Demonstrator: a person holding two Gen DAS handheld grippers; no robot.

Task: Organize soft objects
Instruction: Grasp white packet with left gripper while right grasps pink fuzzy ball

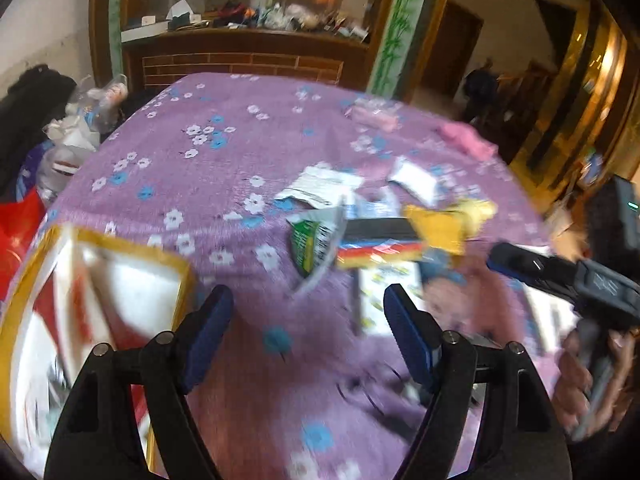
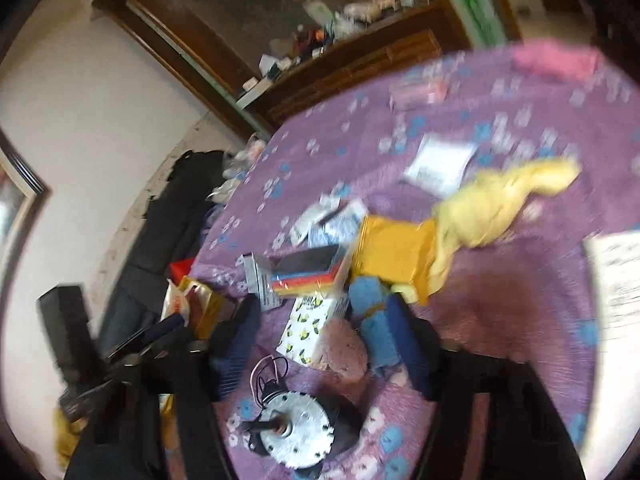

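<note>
A purple flowered cloth (image 1: pixel 224 152) covers the table. A heap lies at its middle: a yellow cloth (image 2: pixel 508 196), an orange-yellow packet (image 2: pixel 394 252), a blue cloth (image 2: pixel 370 308), a pink soft lump (image 2: pixel 346 350) and a pack of coloured sponges (image 2: pixel 308 272). My left gripper (image 1: pixel 308 320) is open and empty above the cloth, left of the heap. My right gripper (image 2: pixel 324 344) is open, its fingers either side of the pink lump and blue cloth; it also shows in the left wrist view (image 1: pixel 560 276). Both views are blurred.
A yellow-rimmed cardboard box (image 1: pixel 100 292) stands at the table's left. A metal motor (image 2: pixel 296 428) with wires lies close under the right gripper. White packets (image 1: pixel 320 186) and pink items (image 1: pixel 468 140) lie farther back. Bags (image 1: pixel 80 128) pile off the left edge.
</note>
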